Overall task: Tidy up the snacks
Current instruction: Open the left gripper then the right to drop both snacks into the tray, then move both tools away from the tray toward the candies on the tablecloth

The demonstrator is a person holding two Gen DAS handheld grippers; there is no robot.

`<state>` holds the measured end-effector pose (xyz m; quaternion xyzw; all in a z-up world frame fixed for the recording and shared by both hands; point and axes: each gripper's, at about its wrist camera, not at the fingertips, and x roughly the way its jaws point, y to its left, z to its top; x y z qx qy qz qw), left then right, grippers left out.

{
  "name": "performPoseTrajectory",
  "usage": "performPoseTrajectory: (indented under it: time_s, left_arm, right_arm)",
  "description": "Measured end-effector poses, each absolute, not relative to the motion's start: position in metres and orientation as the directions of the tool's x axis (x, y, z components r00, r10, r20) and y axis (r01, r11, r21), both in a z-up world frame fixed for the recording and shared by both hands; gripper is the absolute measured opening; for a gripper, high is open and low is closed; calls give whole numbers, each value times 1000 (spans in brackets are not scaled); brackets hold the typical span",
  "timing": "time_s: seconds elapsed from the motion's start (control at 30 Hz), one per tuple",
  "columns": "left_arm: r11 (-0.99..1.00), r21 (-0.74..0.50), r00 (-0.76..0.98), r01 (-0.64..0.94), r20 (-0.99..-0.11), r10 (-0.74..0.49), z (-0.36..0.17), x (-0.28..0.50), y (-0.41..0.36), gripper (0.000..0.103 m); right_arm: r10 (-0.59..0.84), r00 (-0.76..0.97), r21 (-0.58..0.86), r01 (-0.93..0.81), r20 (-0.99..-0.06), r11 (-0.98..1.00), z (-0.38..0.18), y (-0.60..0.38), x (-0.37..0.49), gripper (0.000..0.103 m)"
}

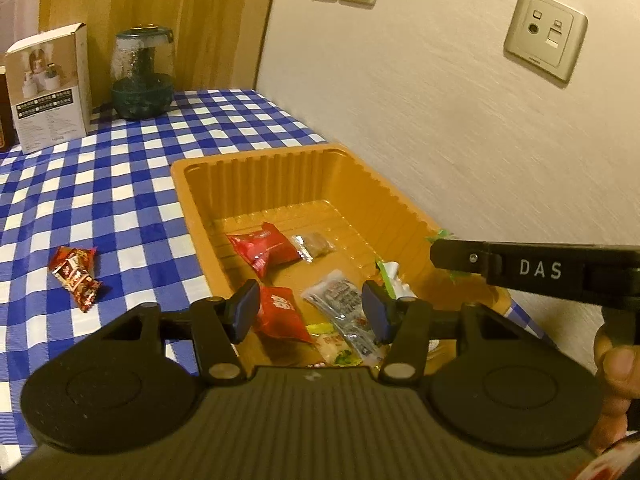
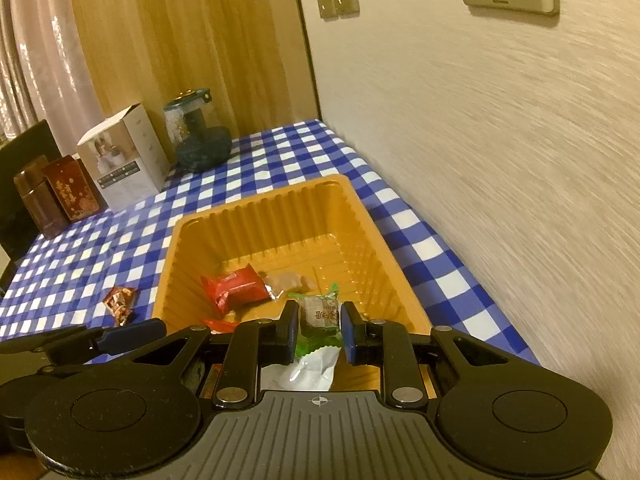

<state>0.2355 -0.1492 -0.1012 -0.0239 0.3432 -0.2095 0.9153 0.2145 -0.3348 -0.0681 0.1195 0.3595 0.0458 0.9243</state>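
Note:
An orange plastic tray sits on the blue checked tablecloth by the wall and holds several snack packets, among them a red one. My left gripper is open and empty over the tray's near end. My right gripper is over the tray, shut on a green-and-white snack packet; its finger shows in the left wrist view with green wrapper beside it. One red-brown snack packet lies on the cloth left of the tray.
At the back stand a white carton, a dark glass jar and brown boxes. The wall with sockets runs along the table's right edge.

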Motion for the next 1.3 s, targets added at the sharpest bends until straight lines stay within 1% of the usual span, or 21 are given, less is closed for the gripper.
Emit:
performPoseTrajectory:
  time_s: [0.23, 0.4, 0.43, 0.47, 0.5, 0.53, 0.93, 1.3]
  left_arm:
    - [917, -171, 688, 360, -615, -385, -102, 235, -147, 52]
    - [920, -163, 687, 356, -621, -376, -104, 236, -146, 52]
    - [920, -162, 688, 356, -622, -375, -105, 236, -146, 52]
    - [921, -161, 688, 356, -621, -375, -105, 235, -145, 52]
    - [921, -160, 689, 355, -621, -374, -105, 235, -145, 52]
    - [921, -160, 690, 354, -621, -373, -105, 235, -145, 52]
    - [922, -165, 696, 349, -614, -373, -101, 233, -143, 52]
    - [922, -164, 697, 351, -612, -374, -90, 227, -143, 52]
  right_arm:
    - [178, 737, 263, 0, -652, 965, -69, -334, 219, 23]
    - [210, 746, 317, 2, -632, 948, -71, -337, 224, 24]
    - [212, 744, 328, 10, -634, 945, -72, -338, 225, 30]
    - [213, 745, 340, 19, -632, 940, -73, -340, 225, 44]
    - [214, 747, 348, 25, -630, 937, -73, -341, 225, 49]
    - [212, 749, 354, 31, -628, 935, -74, -343, 224, 53]
    - [177, 747, 343, 73, -641, 936, -74, -355, 203, 53]
    - [175, 745, 341, 75, -644, 937, -65, -352, 187, 53]
